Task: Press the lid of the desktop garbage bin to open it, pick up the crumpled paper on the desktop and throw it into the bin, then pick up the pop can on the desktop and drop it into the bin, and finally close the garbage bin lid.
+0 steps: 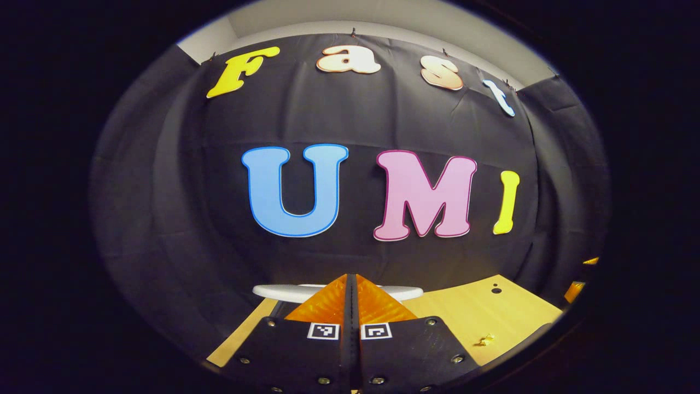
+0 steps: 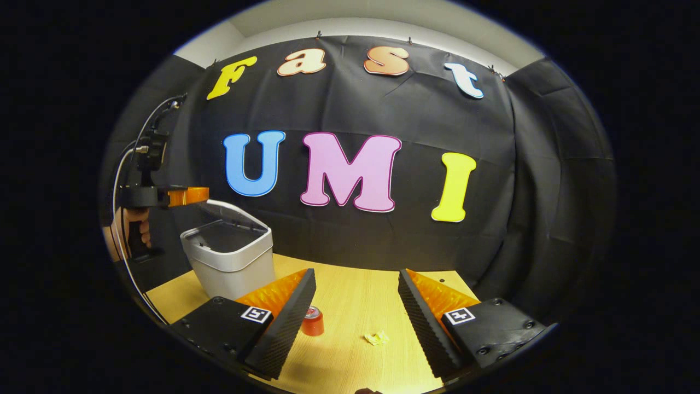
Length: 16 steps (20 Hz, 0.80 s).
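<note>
Wooden desktop [image 2: 350, 295], bin [image 2: 229, 262] lid raised.
Left gripper [image 1: 351, 284] pressed together above the lid; right gripper [image 2: 355, 284] spread, can [image 2: 313, 322] and paper [image 2: 377, 338] between its fingers.

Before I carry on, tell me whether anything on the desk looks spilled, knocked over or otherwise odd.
Nothing stands out. The garbage bin stands upright with its lid open, the pop can stands upright on the desk, and the crumpled paper lies beside it. No spill or damage shows.

Black cloth wall [image 2: 383, 246] behind light wooden table [image 2: 350, 295].
</note>
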### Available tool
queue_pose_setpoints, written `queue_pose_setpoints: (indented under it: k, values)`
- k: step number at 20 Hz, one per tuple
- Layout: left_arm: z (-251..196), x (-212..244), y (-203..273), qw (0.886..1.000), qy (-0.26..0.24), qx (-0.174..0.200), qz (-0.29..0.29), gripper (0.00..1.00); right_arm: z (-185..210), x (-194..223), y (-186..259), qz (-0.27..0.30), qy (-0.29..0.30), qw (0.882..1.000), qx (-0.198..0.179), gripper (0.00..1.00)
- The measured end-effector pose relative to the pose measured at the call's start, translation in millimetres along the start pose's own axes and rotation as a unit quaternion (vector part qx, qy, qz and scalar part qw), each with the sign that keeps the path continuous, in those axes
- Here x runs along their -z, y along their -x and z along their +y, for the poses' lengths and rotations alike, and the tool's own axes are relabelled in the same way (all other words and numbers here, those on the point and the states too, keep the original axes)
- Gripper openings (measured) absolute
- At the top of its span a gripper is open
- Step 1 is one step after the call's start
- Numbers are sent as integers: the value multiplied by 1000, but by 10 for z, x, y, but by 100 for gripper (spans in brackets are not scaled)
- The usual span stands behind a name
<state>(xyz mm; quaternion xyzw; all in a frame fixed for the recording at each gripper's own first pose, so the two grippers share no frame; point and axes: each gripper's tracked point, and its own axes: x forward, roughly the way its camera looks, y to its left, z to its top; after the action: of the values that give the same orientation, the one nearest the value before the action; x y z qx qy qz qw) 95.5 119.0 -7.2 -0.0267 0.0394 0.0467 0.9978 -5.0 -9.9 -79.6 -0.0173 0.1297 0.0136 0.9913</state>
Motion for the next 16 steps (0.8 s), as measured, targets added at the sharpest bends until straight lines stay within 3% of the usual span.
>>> queue_pose_setpoints:
  k: [4,9,16]
  values:
    - [-155,-240,145,999,25,8,-40,1,-37,0,-2,0,-5,1000,5,99]
    - [-458,-512,365,995,-10,30,-100,1,-28,43,9,6,-7,1000,2,98]
    - [-732,-525,641,993,9,27,-116,2,-64,61,58,7,-9,1000,5,98]
